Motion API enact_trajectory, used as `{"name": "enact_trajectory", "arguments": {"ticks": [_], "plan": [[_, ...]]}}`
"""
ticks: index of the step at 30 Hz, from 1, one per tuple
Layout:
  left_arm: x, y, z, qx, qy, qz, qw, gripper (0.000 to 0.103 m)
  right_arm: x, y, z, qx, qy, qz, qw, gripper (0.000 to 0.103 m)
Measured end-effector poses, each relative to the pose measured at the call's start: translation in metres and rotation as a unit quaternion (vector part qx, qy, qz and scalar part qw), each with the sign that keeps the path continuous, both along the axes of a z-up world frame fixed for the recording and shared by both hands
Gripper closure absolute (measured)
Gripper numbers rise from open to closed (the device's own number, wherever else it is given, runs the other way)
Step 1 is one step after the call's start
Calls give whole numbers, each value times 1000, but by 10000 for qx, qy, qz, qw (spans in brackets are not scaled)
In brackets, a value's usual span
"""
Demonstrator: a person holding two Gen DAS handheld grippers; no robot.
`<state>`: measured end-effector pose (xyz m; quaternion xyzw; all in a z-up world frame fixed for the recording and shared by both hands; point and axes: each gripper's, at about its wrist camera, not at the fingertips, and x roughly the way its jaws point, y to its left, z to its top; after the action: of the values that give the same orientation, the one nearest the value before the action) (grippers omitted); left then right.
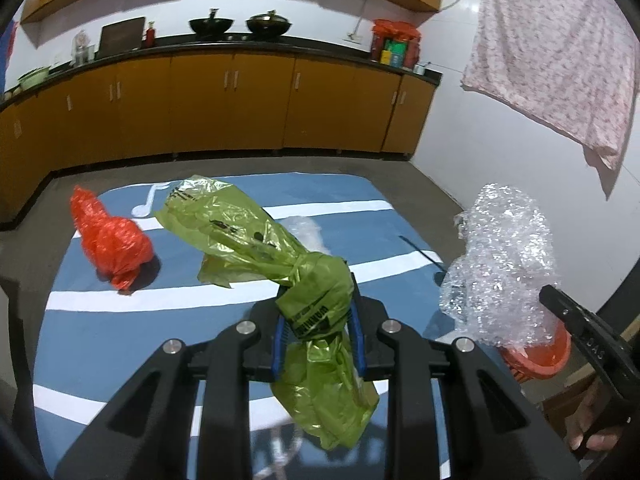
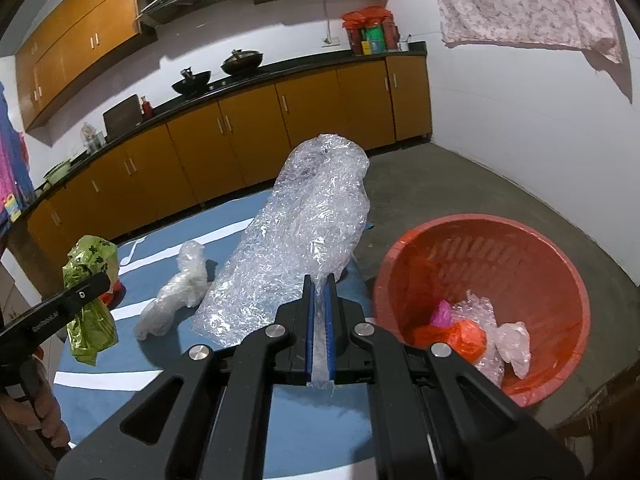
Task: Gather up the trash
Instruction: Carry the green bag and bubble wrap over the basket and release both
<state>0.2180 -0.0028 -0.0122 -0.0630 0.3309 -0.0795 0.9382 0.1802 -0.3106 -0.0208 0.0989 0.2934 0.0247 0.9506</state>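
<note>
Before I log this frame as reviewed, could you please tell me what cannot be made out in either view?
- Left wrist view: most of the red basket is hidden behind the bubble wrap.
- Left wrist view: the clear plastic bag is largely covered by the green plastic bag.
- Right wrist view: the red plastic bag is mostly hidden behind the green bag.
- Both views: counter items are too small to identify.

Home kitchen, orange cabinets (image 1: 224, 112), woks (image 1: 211, 26) on black counter (image 2: 256, 74)
</note>
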Motion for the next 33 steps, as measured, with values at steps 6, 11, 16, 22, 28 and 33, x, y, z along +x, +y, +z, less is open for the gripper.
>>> {"name": "enact_trajectory", "arguments": {"ticks": [6,11,16,22,28,33], "plan": [[0,-29,5,63,-73,-322,9994,77,-9,-22,-2,67,-10,-202,9998,98],[2,-58,8,98,-119,-655,9977,77,-16,-42,-5,103,-9,-403,9991,98],[4,-95,8,133,-151,-1108,9936,77,-23,-64,-8,133,-3,-647,9978,98],[6,-145,8,145,-220,-1700,9851,77,-30,-97,-11,122,-2,-994,9950,98],[9,-189,1,116,-226,-2251,9740,77,-37,-125,-15,99,36,-1342,9909,98],[14,-214,-10,94,-110,-2572,9662,77,-36,-145,-22,144,118,-1569,9874,98]]}}
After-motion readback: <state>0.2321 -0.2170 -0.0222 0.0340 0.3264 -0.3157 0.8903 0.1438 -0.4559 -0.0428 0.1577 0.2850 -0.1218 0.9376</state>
